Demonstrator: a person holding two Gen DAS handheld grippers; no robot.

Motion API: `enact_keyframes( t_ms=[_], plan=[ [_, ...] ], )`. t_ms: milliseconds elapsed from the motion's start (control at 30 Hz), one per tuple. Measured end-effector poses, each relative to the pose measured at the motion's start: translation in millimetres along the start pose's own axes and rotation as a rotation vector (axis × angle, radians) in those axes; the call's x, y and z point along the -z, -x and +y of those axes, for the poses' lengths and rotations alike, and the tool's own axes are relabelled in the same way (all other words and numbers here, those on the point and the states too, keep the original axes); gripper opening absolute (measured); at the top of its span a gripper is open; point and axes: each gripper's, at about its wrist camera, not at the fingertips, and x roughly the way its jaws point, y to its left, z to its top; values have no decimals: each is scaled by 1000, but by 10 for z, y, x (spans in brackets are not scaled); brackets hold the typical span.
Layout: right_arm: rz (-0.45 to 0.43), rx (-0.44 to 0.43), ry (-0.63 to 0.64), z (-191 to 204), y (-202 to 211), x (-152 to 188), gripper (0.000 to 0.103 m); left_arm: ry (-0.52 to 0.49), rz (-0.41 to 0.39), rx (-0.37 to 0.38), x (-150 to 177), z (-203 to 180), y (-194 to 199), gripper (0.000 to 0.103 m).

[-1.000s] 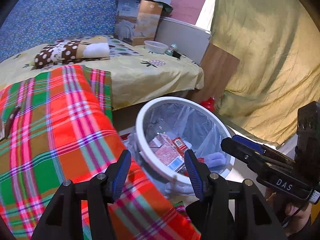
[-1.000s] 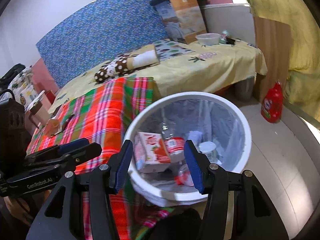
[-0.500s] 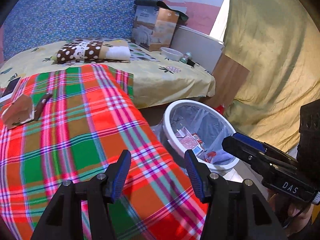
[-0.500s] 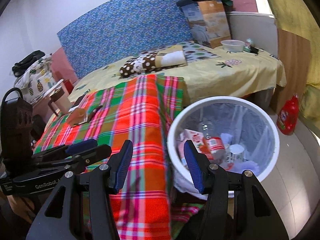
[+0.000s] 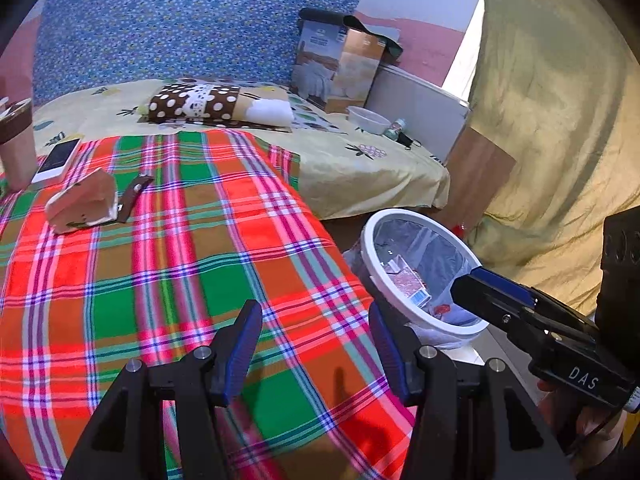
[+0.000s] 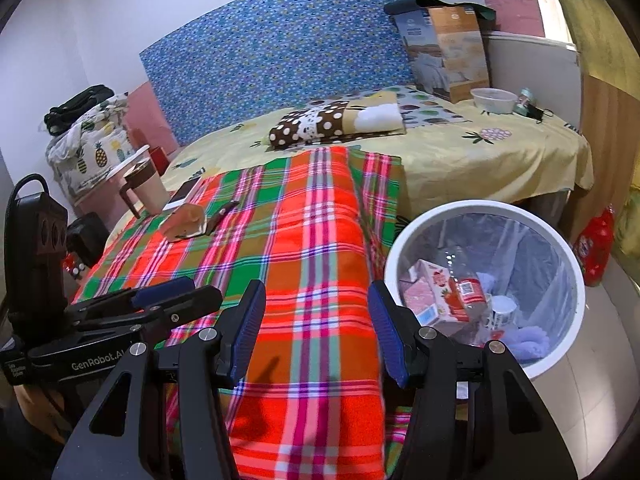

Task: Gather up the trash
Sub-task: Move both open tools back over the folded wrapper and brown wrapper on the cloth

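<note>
Crumpled carton [image 5: 82, 204] lies on its side on the plaid blanket [image 5: 192, 264], at the blanket's far left part, touching a dark strap [image 5: 134, 196] on its right. Its long axis runs roughly left-right in the left wrist view, with the peaked end to the upper right. In the right wrist view the same carton [image 6: 184, 222] sits far ahead and left of the fingers.

Just beyond the carton: a white phone [image 5: 56, 160] and a tan cup [image 5: 16, 148] with a brown lid, both at the blanket's far left edge.

Left gripper [image 5: 316, 352]: jaws apart, nothing between them, only blanket below. The carton is well apart from it, ahead and to the left. Right gripper [image 6: 316, 332]: jaws apart, empty, over the blanket's near edge.

White bin [image 6: 572, 280] with a clear liner stands on the floor just beside the bed, right of both grippers. It holds a juice carton [image 6: 436, 284], a bottle with a red label and a small cup.

Room: yellow sheet [image 6: 480, 160] beyond the blanket, a dotted pillow [image 6: 316, 124], a blue patterned headboard [image 6: 280, 52], a cardboard box [image 6: 448, 52], a white bowl [image 6: 494, 100] and a red bottle [image 6: 596, 248] on the floor.
</note>
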Motion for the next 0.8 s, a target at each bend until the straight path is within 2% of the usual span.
enact_keyframes(
  t_ms=[433,800],
  plan=[
    [12,-60,56,284,-106,-62,55,54,-42,-69,39,351,242,55],
    [44,-114,121,548,-339,-184,55,78,-70,-167,-51,794,384,55]
  ],
)
